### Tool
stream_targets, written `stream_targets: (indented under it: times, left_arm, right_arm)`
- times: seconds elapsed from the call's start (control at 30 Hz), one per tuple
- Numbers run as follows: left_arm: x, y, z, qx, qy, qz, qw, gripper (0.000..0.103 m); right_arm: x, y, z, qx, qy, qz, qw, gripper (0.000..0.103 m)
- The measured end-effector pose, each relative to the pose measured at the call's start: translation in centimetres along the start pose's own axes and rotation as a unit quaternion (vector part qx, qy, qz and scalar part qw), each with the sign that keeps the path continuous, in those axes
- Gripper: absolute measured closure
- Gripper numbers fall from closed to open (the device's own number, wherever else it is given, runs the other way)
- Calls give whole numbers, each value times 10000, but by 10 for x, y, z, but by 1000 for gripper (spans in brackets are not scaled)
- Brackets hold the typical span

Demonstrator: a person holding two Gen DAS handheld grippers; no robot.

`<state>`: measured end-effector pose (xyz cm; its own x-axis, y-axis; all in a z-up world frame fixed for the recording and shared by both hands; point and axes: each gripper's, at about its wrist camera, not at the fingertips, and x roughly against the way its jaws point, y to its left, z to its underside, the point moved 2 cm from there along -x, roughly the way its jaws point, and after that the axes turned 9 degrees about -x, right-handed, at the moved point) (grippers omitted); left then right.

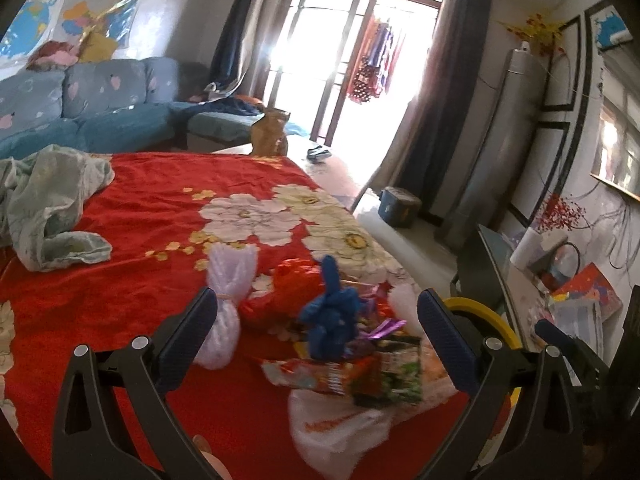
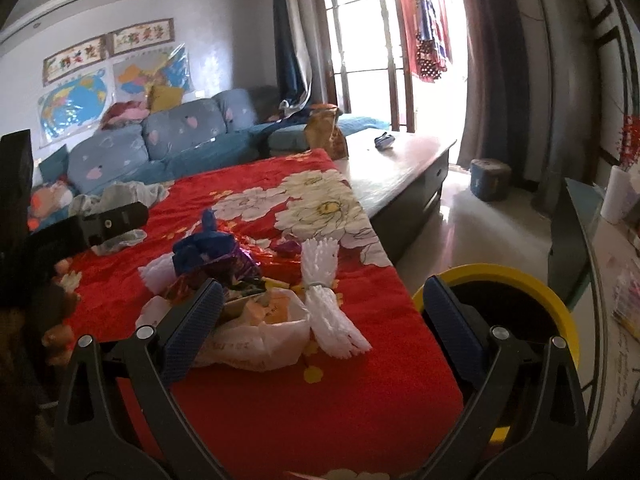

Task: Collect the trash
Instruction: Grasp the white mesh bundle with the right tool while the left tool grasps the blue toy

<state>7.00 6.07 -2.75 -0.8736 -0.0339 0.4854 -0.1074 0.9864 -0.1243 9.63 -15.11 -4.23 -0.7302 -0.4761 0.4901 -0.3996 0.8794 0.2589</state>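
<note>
You are holding your left gripper [image 1: 316,332] and right gripper [image 2: 320,320] with fingers spread wide, gripping nothing. The trash pile [image 1: 352,344] is lying on the red floral cloth [image 1: 160,208] near its right edge, beside the yellow-rimmed bin [image 2: 520,280].

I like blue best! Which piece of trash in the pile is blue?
The knotted blue bag on top of the pile. The foam nets are white, and the plastic bag is pale.
</note>
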Motion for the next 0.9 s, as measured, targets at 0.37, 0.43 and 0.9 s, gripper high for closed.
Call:
stream_targets:
  times: [0.37, 0.43, 0.9]
  left_arm:
    - [-41, 24, -1, 331, 506, 389, 9974, 7]
    - [-46, 22, 0, 324, 564, 483, 9967, 8]
    - [-72, 16, 13, 418, 1084, 795, 9900, 56]
  right_arm:
    - [-30, -31, 9, -255, 593, 35, 9979, 29]
    - [-33, -36, 14, -308, 715, 4, 9970, 32]
    - [-56, -36, 32, -357, 1276, -413, 9903, 88]
